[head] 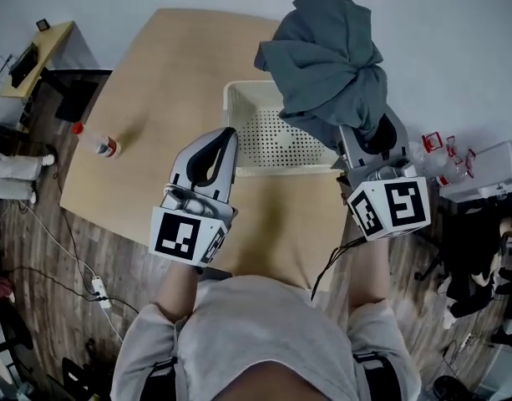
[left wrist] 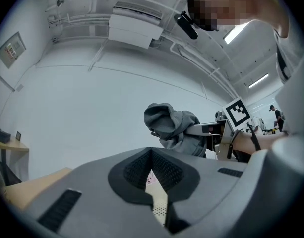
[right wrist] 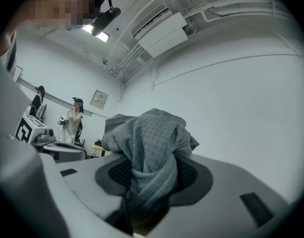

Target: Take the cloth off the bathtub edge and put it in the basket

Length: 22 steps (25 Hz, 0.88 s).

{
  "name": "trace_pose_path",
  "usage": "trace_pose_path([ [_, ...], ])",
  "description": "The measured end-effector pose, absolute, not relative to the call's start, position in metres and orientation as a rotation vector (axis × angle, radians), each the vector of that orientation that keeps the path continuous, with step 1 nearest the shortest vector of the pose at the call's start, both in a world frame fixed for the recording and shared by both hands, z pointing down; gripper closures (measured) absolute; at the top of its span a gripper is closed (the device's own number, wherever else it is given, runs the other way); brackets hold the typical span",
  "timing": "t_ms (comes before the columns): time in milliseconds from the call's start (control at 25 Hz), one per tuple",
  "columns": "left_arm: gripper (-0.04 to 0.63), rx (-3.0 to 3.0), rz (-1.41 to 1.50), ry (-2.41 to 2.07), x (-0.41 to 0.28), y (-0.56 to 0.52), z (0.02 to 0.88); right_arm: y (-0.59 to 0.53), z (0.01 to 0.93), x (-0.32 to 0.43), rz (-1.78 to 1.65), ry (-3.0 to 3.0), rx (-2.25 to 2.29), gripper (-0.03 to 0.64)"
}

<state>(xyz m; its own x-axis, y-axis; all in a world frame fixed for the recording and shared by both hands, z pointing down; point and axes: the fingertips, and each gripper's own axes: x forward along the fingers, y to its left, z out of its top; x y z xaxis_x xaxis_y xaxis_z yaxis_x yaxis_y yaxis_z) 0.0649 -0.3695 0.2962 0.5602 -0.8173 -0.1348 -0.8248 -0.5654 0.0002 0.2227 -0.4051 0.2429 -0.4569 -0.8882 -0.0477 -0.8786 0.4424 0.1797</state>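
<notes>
A bunched grey waffle-weave cloth point(head: 326, 57) hangs up in the air over the right part of a white perforated basket point(head: 249, 98) on the wooden table point(head: 155, 73). My right gripper point(head: 371, 134) is shut on the cloth's lower folds. In the right gripper view the cloth point(right wrist: 152, 143) fills the space between the jaws of the right gripper point(right wrist: 149, 170). My left gripper point(head: 228, 134) hovers at the basket's near left corner, jaws closed tip to tip with nothing held. The left gripper view shows the left gripper point(left wrist: 151, 152) and the cloth point(left wrist: 171, 128) up to its right.
A small bottle with a red cap point(head: 97, 140) lies on the table's left side. A power strip point(head: 97, 289) and cables lie on the floor at left. White boxes and clutter point(head: 481, 174) stand to the right. A yellow desk point(head: 38, 53) is far left.
</notes>
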Motion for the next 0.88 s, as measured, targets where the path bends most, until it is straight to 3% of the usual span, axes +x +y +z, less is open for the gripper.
trace_pose_path([
  [880,0.598,-2.581,0.021,1.800,0.061,-0.356,0.345,-0.489,0.438,0.185,0.061,-2.522,0.902,0.428],
])
